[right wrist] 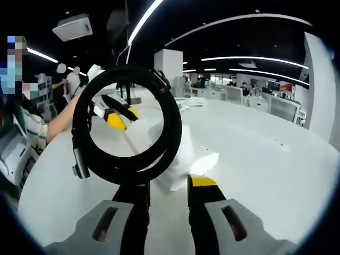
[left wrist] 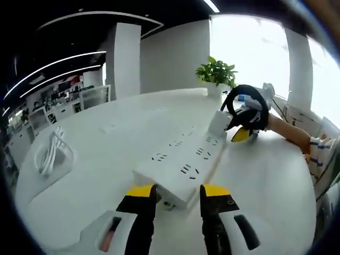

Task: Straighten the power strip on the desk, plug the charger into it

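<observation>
- In the left gripper view, the white power strip (left wrist: 180,162) is seen lying at a slant on the white tabletop (left wrist: 106,138), its near end reaching in between the yellow-tipped jaws of the left hand-held gripper (left wrist: 179,192).
- The jaws are being kept either side of that end; whether they are pressing on it cannot be told. This placement is judged to serve for steadying or turning the strip.
- At the strip's far end, the white charger (left wrist: 219,121) is being held at the sockets by the right hand-held gripper (left wrist: 245,125), with the coiled black cable (left wrist: 243,101) standing up above it.
- A bagged white cable (left wrist: 50,154) is lying well apart to the left, and a potted plant (left wrist: 217,74) is standing at the far edge.
- In the right gripper view, the right hand-held gripper (right wrist: 168,188) is clenched on the charger (right wrist: 183,159), carried low over the tabletop, presumably so its prongs meet a socket.
- The black cable coil (right wrist: 127,125) is rising just ahead of the jaws.
- The left hand-held gripper (right wrist: 118,118) is showing through the coil, beyond it.
</observation>
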The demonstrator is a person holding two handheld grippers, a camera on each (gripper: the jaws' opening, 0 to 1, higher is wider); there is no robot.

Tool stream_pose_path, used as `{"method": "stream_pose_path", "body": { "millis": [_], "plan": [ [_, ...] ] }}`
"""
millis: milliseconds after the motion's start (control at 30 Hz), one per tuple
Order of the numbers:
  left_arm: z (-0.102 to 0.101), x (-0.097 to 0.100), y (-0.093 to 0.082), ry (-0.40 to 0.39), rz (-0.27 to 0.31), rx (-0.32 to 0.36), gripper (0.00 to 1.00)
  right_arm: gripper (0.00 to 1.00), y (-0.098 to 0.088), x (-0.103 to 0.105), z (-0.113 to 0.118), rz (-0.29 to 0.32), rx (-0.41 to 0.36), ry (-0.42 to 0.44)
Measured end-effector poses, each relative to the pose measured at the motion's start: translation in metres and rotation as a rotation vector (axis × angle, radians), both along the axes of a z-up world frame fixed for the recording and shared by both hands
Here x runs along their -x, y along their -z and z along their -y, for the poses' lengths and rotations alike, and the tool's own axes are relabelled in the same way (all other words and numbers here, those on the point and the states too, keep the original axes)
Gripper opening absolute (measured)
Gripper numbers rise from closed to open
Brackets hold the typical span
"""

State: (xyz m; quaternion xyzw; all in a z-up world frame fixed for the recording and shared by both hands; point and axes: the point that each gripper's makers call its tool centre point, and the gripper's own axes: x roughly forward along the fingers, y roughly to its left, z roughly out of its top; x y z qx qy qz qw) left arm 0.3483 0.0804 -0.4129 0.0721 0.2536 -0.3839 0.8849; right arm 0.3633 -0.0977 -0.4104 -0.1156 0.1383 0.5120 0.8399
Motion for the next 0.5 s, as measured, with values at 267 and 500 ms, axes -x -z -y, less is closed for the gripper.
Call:
{"method": "stream_pose_path", "body": {
  "millis": [267, 500],
  "plan": [
    [-0.0016, -0.0041, -0.0023, -0.006, -0.006, 0.024, 0.31, 0.26, 0.0002, 0.0020, 0.0006, -0.025, -0.022, -0.005],
    [0.0007, -0.0049, -0.0032, -0.017, -0.014, 0.055, 0.31, 0.25, -0.0002, 0.0037, 0.0014, -0.030, -0.016, -0.010]
  ]
}}
